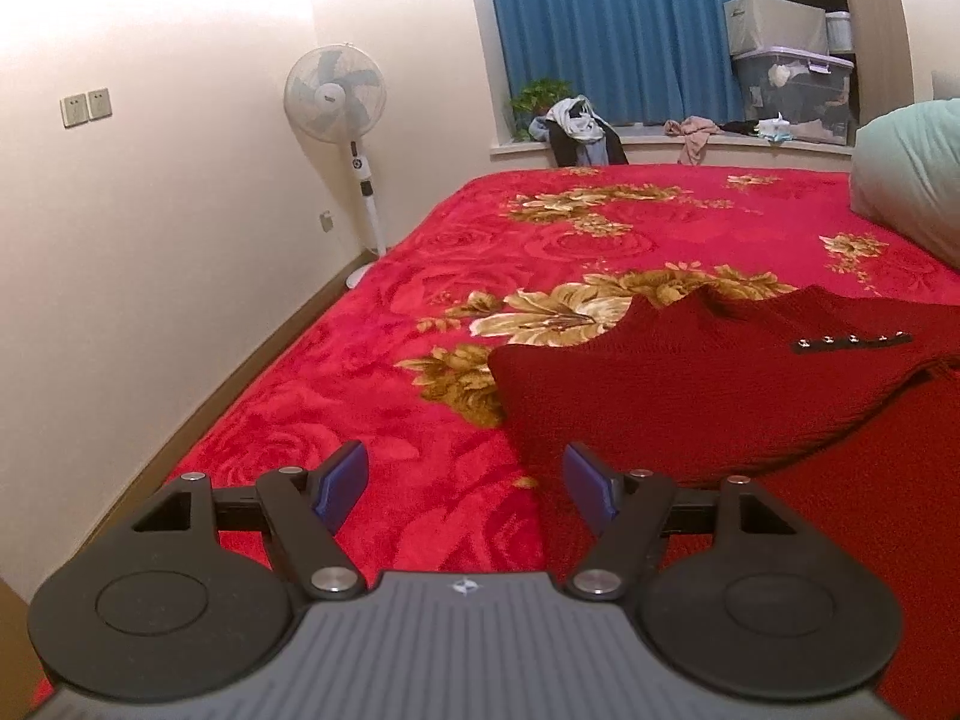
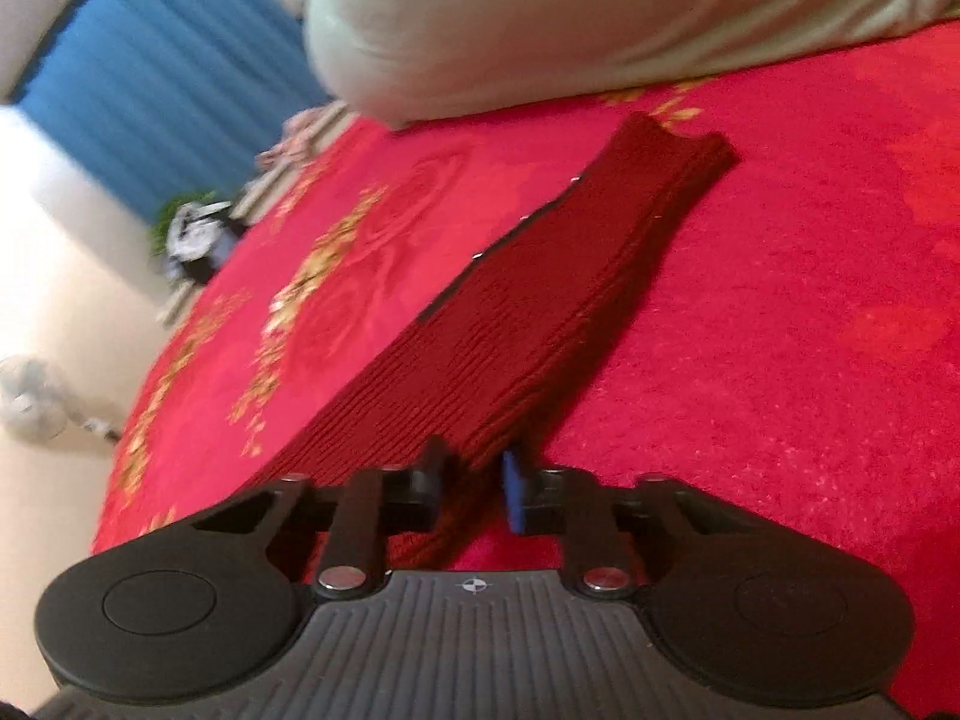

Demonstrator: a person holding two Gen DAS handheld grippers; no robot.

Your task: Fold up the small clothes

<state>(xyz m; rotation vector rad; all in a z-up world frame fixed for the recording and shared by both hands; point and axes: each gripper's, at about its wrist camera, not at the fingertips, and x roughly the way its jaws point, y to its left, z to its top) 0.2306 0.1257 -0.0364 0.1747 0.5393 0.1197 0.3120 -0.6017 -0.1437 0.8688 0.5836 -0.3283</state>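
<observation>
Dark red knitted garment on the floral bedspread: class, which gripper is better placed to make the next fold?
Right. The right gripper is clamped on the dark red knitted garment; the left gripper is open, holding nothing.

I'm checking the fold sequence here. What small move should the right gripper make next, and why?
Probably lift and carry the pinched edge across. The right gripper looks shut on the dark red knit garment's near edge, which rises off the red floral blanket; the left gripper is open, holding nothing.

No text, brand or number can be read; the fan's (image 1: 334, 91) hub badge is too small.
</observation>
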